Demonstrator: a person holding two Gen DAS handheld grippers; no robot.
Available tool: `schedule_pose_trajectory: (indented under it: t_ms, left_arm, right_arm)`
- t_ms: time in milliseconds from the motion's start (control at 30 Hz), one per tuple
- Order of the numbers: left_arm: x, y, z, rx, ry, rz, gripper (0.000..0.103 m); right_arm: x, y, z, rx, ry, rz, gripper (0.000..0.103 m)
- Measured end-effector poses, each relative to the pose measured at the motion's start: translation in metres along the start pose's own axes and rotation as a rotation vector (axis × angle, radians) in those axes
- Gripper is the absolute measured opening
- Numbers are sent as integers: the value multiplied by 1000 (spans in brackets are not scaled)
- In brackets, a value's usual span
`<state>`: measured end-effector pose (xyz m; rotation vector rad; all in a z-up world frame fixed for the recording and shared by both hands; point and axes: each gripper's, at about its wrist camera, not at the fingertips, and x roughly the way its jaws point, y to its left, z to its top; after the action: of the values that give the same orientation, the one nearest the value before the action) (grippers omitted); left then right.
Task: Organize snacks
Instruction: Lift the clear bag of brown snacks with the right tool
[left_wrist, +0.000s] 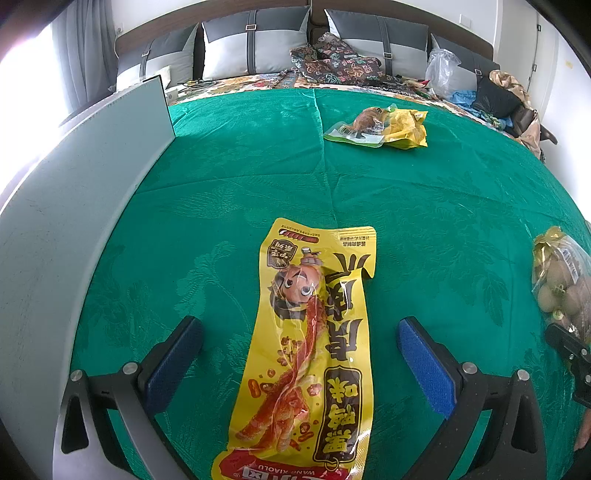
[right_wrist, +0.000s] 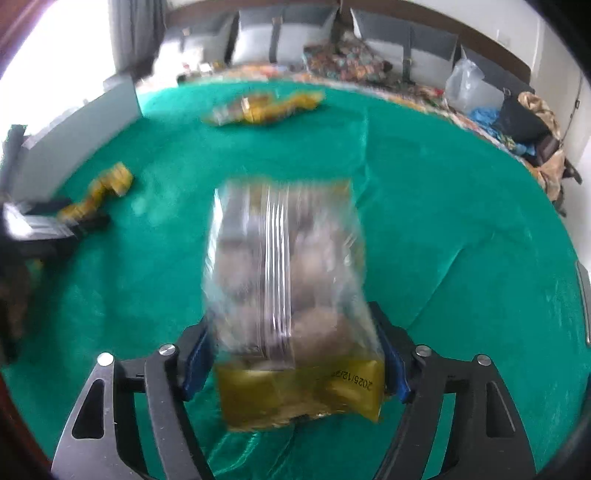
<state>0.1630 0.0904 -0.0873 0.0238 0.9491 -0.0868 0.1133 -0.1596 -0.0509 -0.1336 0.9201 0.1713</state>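
Note:
A long yellow snack packet (left_wrist: 314, 350) with a cartoon face lies on the green cloth between the fingers of my left gripper (left_wrist: 299, 347), which is open around it, pads apart from it. My right gripper (right_wrist: 295, 354) is shut on a clear bag of round brown snacks with a gold end (right_wrist: 288, 295); this view is blurred. That bag also shows at the right edge of the left wrist view (left_wrist: 561, 280). Two more packets, one green-edged and one yellow (left_wrist: 380, 127), lie together far ahead; they also show in the right wrist view (right_wrist: 266, 107).
A grey-white box wall (left_wrist: 74, 206) stands along the left side of the green cloth (left_wrist: 424, 206). Beyond the cloth are patterned bedding, cushions (left_wrist: 255, 44) and plastic bags (left_wrist: 443, 70). In the right wrist view the left gripper and the yellow packet (right_wrist: 99, 195) sit at far left.

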Motion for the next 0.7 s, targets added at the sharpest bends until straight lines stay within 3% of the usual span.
schedule_pose_trajectory:
  t_ms: [200,700]
  left_arm:
    - [0,0,0,0,0,0,103]
    - [1,0,0,0,0,0,103]
  right_arm:
    - [4,-10,0,56,7,-6,87]
    - [6,-9,0,58,7,-5,87]
